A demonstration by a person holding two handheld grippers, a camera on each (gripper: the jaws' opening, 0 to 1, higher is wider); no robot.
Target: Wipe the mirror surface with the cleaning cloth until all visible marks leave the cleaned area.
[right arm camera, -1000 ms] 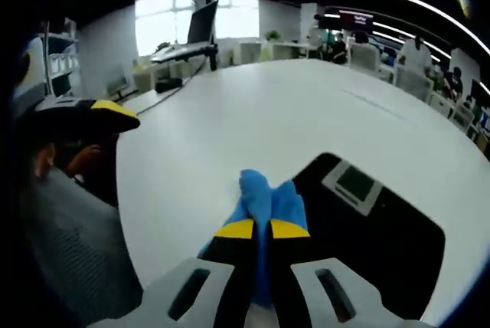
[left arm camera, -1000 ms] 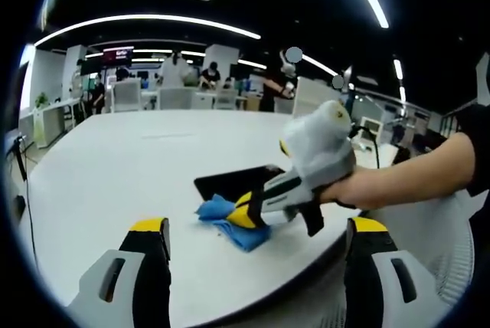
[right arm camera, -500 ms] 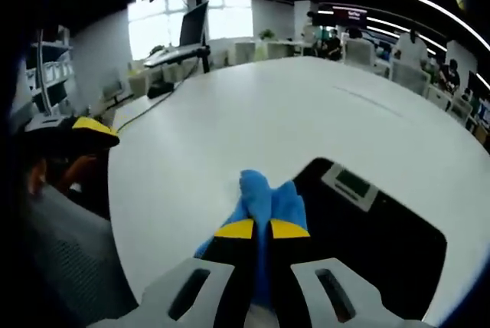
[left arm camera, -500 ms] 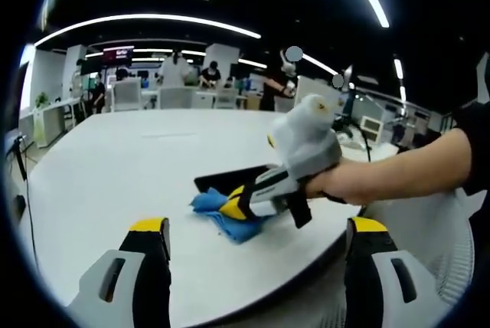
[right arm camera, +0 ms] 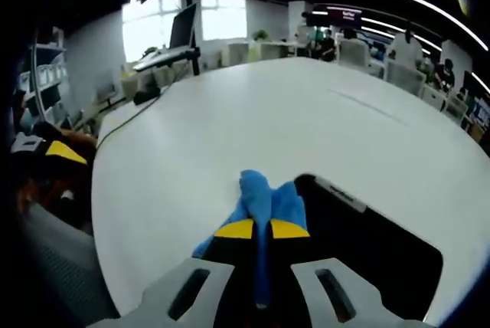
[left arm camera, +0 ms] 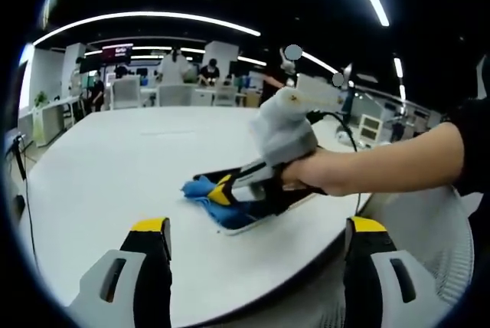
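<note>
Right gripper [right arm camera: 262,230] clamped on the blue cleaning cloth [right arm camera: 260,194]; yellow-tipped jaws pinched together with cloth between them, cloth bulging out just ahead of the tips and spilling a bit to their left; cloth rests on the white table [right arm camera: 230,129] right at the near-left corner of the dark mirror [right arm camera: 367,244]; mirror lies flat, ahead and to the right of the right gripper's jaws, pale edge strip along its far side; cloth touching that mirror corner, partly on mirror, partly on table.

Left gripper [left arm camera: 253,232] released; jaws spread wide apart, nothing between them, held above the table edge, well short of the mirror; in the left gripper view the right gripper [left arm camera: 220,191] comes in from the right, straight ahead between the left jaws' line, held by a person's hand [left arm camera: 314,175]; grey body of that gripper rises above the hand; its yellow tips pinch the cleaning cloth [left arm camera: 200,190], pressed down at the left end of the mirror [left arm camera: 287,199]; cloth ahead of the left gripper, slightly left of centre; mirror mostly hidden under hand and gripper there.

Marks on the mirror: cannot tell, surface just reads black; far beyond both grippers, office desks, chairs and people, blurred; a mesh chair back [left arm camera: 429,251] beside the left gripper's right jaw.
</note>
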